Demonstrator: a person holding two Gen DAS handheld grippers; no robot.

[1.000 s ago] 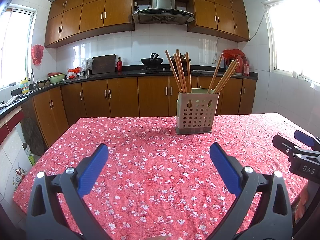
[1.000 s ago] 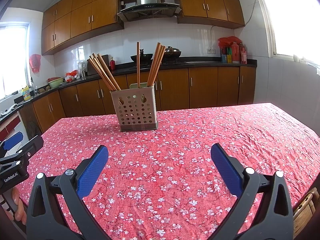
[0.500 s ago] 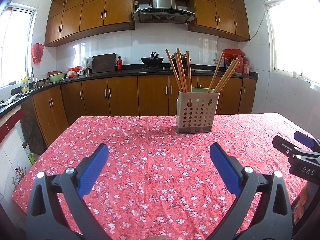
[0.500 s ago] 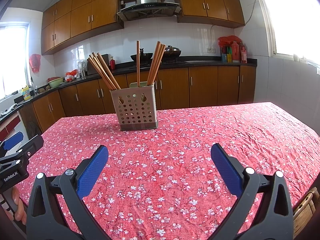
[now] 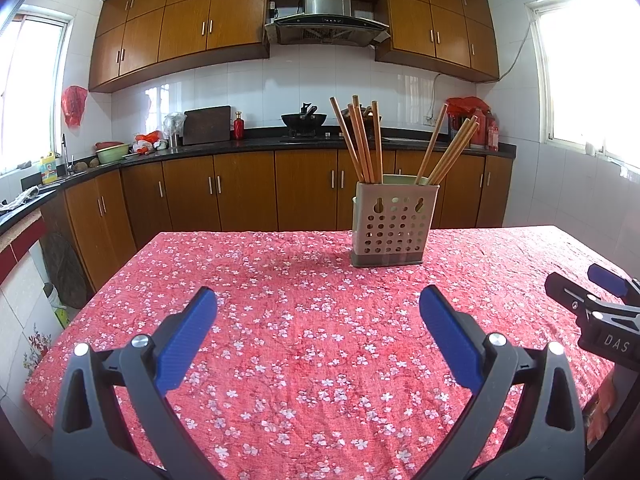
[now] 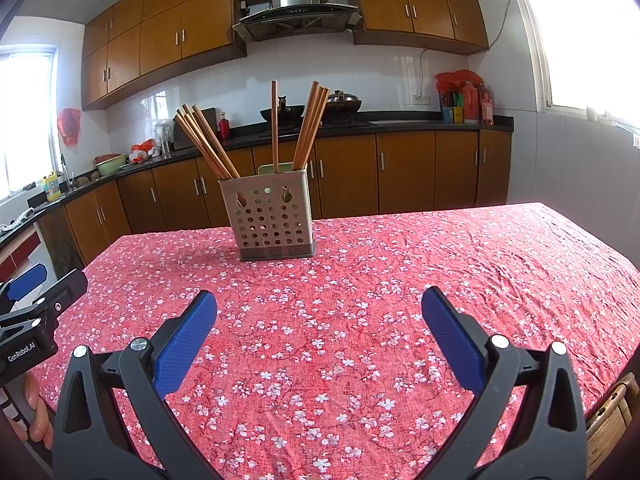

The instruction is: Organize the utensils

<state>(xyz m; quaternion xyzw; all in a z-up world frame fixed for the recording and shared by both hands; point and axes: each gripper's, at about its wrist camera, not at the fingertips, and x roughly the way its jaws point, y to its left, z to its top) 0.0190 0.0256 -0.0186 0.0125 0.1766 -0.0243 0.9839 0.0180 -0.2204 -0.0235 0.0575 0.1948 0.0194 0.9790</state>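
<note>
— Blue-padded and level, the left gripper [image 5: 318, 320] hovers low over the red floral tablecloth [image 5: 304, 344], pointing toward the utensil holder [image 5: 394, 224]. And its jaws?

— Spread wide, holding nothing, touching nothing. The right gripper [image 6: 320, 320] sits the same way, well short of the holder, jaws wide apart and empty.

— Where are the chopsticks [image 6: 304, 128]?

— All standing tilted in the perforated holder, in two bunches plus a single stick. The holder stands upright on the cloth, far from both grippers. A hand [image 6: 34, 416] grips the left gripper's handle.
</note>
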